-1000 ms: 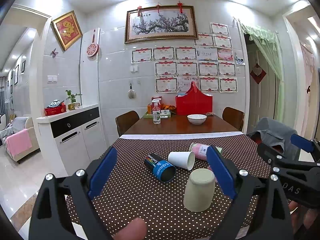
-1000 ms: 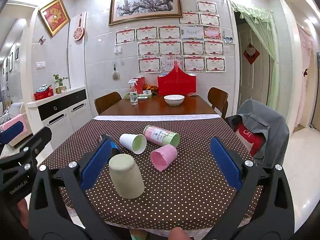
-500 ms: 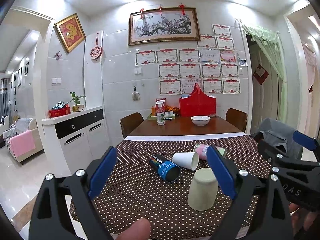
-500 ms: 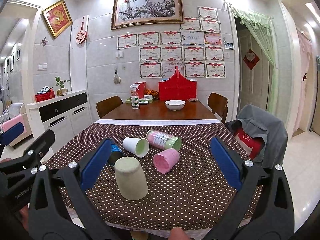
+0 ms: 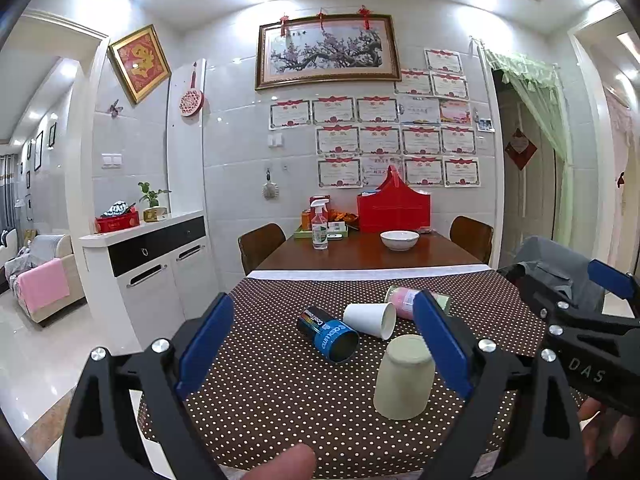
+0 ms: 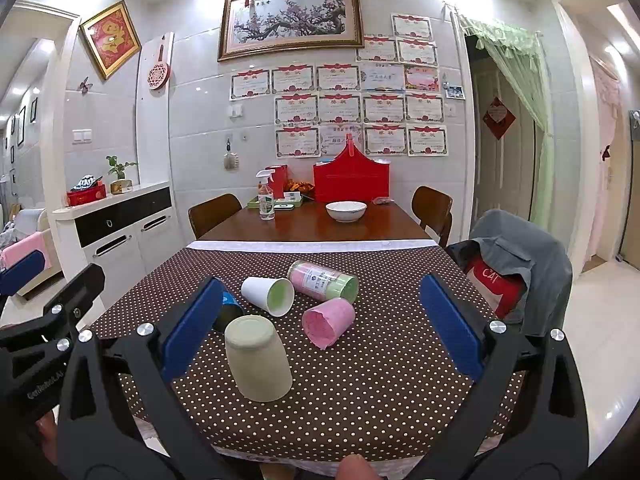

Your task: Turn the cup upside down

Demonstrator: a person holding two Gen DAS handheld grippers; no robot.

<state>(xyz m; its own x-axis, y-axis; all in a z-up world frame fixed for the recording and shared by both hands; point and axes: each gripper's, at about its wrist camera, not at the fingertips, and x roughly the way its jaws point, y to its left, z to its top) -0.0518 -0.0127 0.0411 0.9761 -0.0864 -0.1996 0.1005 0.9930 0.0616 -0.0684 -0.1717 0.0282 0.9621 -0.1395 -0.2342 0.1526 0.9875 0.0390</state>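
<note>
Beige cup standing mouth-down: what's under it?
The beige cup sits rim-down on the dotted tablecloth. Only cloth shows around its rim; its wall hides anything inside.

Dotted brown tablecloth under upside-down beige cup, four toppled cups and tins behind.

Hidden, cropped and unreadable parts across the two wrist views

In the left wrist view the near blue finger covers the right flank of the cream cup and most of the pink-and-green canister at centre right; in the right wrist view the blue can at centre left is mostly behind a blue finger. Both gripper frames run off the bottom edge. A fingertip is cut off at bottom centre. The certificates on the wall are too small to read. The dotted tablecloth's near edge is hidden behind the grippers' frames.
</note>
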